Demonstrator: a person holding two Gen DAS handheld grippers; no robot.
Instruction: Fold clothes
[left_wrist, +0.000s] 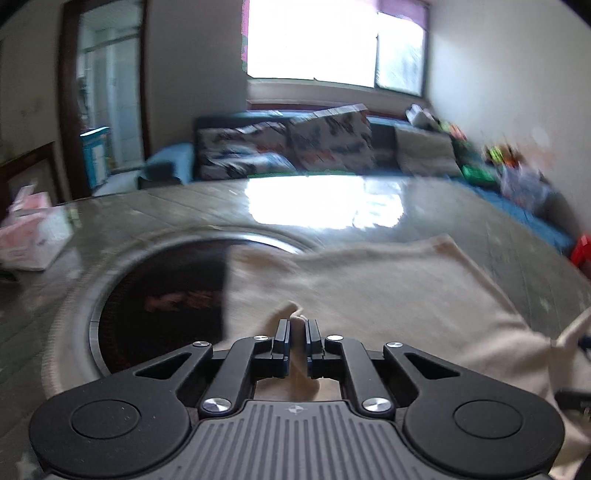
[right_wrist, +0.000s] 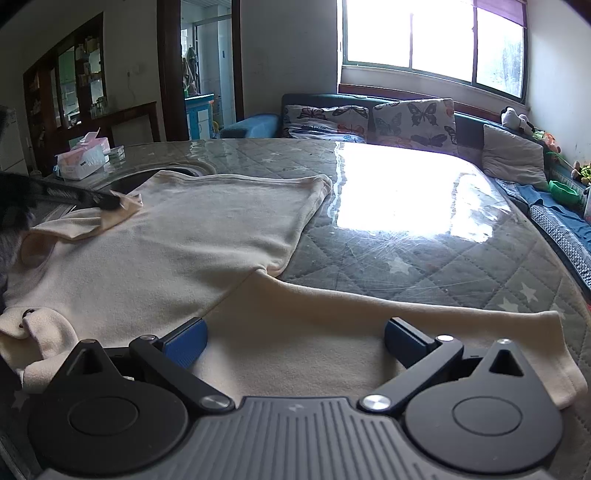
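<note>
**Folding the sleeve across**

We are pinching a sleeve of the cream shirt (right_wrist: 177, 243), spread on the desk (right_wrist: 406, 236), in the left hand-held gripper (left_wrist: 294, 326). Our right hand-held gripper (right_wrist: 295, 338) is hovering agape over the other sleeve. We are aiming to carry the fold flat, avoiding wrinkles.

a cream long-sleeved shirt (right_wrist: 177, 254) lies spread on the quilted table top (right_wrist: 424, 258) under a clear cover. the right gripper (right_wrist: 295, 338) hovers over the near sleeve (right_wrist: 369, 332), its blue-padded jaws wide apart. at the far left the left gripper (right_wrist: 110, 201) pinches the tip of the other sleeve (folded over the body). a tissue box (right_wrist: 79, 162) sits beyond.
</note>
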